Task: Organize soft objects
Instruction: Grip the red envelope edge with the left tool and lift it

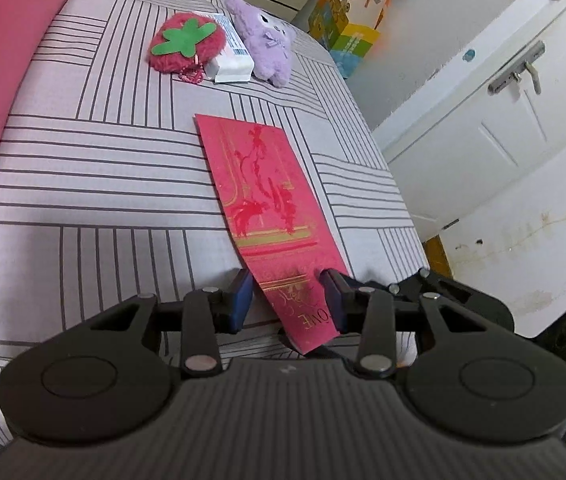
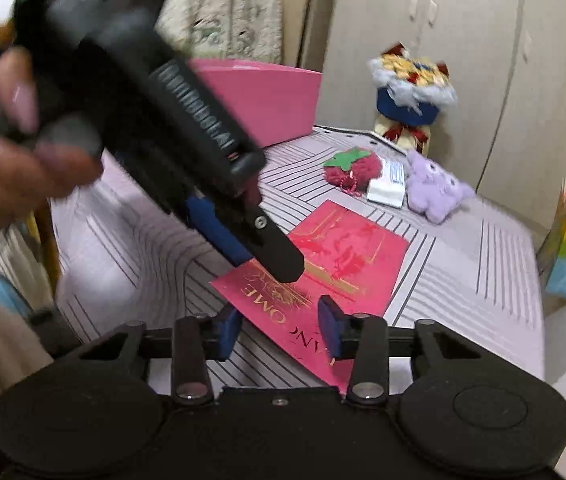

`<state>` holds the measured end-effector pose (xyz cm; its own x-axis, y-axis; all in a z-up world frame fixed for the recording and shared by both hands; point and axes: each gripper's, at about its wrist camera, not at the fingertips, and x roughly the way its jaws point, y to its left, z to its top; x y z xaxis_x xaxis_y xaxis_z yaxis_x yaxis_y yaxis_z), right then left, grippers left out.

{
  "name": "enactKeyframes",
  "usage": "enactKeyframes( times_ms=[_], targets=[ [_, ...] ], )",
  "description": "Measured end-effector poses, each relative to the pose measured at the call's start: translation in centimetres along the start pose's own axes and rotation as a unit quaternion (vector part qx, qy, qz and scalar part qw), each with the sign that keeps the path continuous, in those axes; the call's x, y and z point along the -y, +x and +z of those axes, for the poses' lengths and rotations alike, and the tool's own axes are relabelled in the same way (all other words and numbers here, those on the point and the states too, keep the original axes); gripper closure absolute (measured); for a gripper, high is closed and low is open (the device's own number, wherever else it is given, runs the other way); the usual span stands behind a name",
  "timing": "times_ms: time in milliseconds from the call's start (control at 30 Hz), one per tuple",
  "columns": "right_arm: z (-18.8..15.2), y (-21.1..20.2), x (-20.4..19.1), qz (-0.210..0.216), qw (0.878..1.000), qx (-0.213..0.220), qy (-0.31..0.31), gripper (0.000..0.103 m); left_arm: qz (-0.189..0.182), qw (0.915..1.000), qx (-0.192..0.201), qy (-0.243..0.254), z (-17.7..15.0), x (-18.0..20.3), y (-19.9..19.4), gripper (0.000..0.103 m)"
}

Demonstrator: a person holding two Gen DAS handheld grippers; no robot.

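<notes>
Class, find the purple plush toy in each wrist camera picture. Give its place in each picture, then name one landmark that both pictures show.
Left wrist view: purple plush toy at upper centre, right of the white packet.
Right wrist view: purple plush toy right of centre, again right of the white packet.
Shared landmark: the strawberry plush, left of the packet in both.

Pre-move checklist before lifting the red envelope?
1. Left gripper straddles the red envelope: ok.
2. Left pads pressing on it: cannot tell, a gap shows at one side.
3. Right gripper over the envelope's near corner: ok; grip cannot tell, view blurred.
4. Grippers apart from each other: not ok, very close over the same end.
5. Strawberry plush, white pack and purple plush off the envelope: ok.
6. Pink bin within view: ok.
</notes>
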<state>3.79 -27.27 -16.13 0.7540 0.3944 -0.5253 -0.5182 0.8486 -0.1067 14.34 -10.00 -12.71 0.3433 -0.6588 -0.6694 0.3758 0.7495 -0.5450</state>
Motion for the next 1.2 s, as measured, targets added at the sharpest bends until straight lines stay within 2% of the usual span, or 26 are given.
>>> enactKeyframes(
  times_ms=[167, 200, 300, 333, 400, 433, 533, 700, 833, 900, 1067, 1200],
  targets=[
    [0.1, -0.6, 1.3, 0.021, 0.997, 0.022, 0.073, 0.078, 0.0, 0.9991, 0.03, -0.029, 0.4, -0.2, 0.3, 0.064],
    [0.1, -0.8, 1.3, 0.015, 0.996, 0.031, 0.08, 0.084, 0.002, 0.9988, 0.034, -0.036, 0.6, -0.3, 0.5, 0.064],
    [0.0, -1.0, 1.1, -0.012, 0.995, 0.047, 0.083, 0.088, -0.003, 0.9979, 0.033, -0.055, 0.9, -0.5, 1.3, 0.065],
    [0.0, -0.9, 1.1, -0.017, 0.995, 0.051, 0.084, 0.089, -0.007, 0.9977, 0.035, -0.058, 1.0, -0.5, 1.5, 0.065],
    [-0.1, -1.0, 0.8, -0.031, 0.994, 0.06, 0.083, 0.09, -0.013, 0.997, 0.04, -0.065, 1.1, -0.3, 1.9, 0.077],
    [-0.1, -1.0, 0.7, -0.034, 0.994, 0.062, 0.08, 0.09, -0.016, 0.9968, 0.045, -0.063, 1.1, -0.1, 2.0, 0.086],
    [-0.3, -1.0, 0.0, -0.06, 0.994, 0.068, 0.062, 0.09, 0.001, 0.9972, 0.061, -0.044, 0.9, 0.8, 2.1, 0.093],
    [-0.2, 0.0, -1.7, -0.114, 0.992, 0.051, 0.01, 0.086, 0.015, 0.9966, 0.071, -0.039, 1.0, 1.3, 2.0, 0.095],
    [-0.3, 1.4, -2.7, -0.17, 0.984, 0.042, -0.036, 0.086, 0.023, 0.9961, 0.08, -0.026, 1.0, 1.9, 1.7, 0.096],
    [-0.3, 1.9, -2.8, -0.186, 0.981, 0.043, -0.047, 0.09, 0.028, 0.9959, 0.084, -0.018, 0.9, 2.2, 1.5, 0.096],
    [0.5, 1.2, -2.4, -0.171, 0.984, 0.053, -0.024, 0.094, 0.034, 0.9949, 0.095, 0.0, 0.8, 2.9, 0.3, 0.096],
    [0.9, 0.6, -3.3, -0.177, 0.982, 0.06, -0.042, 0.095, 0.032, 0.9946, 0.099, 0.007, 0.7, 3.4, -1.1, 0.096]
  ],
)
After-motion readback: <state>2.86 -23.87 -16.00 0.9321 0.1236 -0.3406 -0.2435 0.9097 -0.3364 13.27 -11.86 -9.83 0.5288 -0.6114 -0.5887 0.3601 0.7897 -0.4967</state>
